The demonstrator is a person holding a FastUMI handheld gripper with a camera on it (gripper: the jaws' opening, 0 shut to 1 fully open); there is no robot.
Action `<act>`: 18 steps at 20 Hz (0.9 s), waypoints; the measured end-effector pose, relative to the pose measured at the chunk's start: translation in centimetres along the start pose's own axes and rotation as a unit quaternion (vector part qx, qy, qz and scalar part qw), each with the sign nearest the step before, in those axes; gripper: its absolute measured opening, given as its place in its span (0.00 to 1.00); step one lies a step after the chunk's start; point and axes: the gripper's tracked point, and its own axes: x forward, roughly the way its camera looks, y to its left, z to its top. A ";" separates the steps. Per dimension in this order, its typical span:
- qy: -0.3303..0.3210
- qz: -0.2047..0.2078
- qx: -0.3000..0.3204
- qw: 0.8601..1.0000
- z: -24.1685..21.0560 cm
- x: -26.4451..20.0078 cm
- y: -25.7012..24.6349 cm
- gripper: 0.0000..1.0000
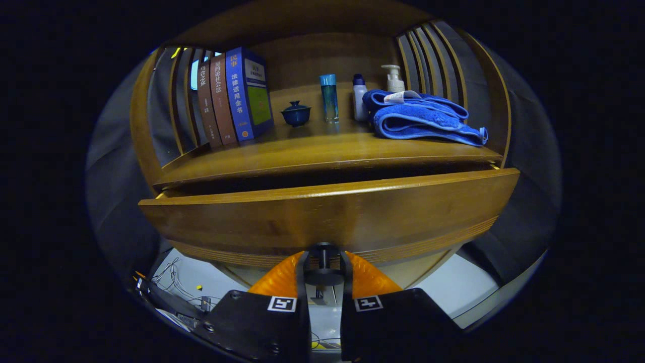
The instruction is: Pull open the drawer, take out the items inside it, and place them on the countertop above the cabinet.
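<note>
wooden drawer (327,222) stands pulled out a little below the countertop (322,148), showing a dark gap whose contents are hidden. its front is glossy brown with a ribbed lower edge. the gripper (323,264) has both orange fingers (282,277) clamped on the dark knob (323,262) at the drawer's lower middle. books (234,96) and a blue towel (423,118) sit on the countertop.

Countertop (322,146): 3 books (234,96) left, towel (423,118) right; drawer (327,217) below; knob (323,262) between tongs (323,275).
</note>
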 end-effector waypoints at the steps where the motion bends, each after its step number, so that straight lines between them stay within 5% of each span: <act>1: 0.001 0.000 -0.001 1.000 -0.4 -0.7 0.0 0.27; 18: 0.060 -0.001 0.017 0.998 -7.6 -11.8 -0.9 0.27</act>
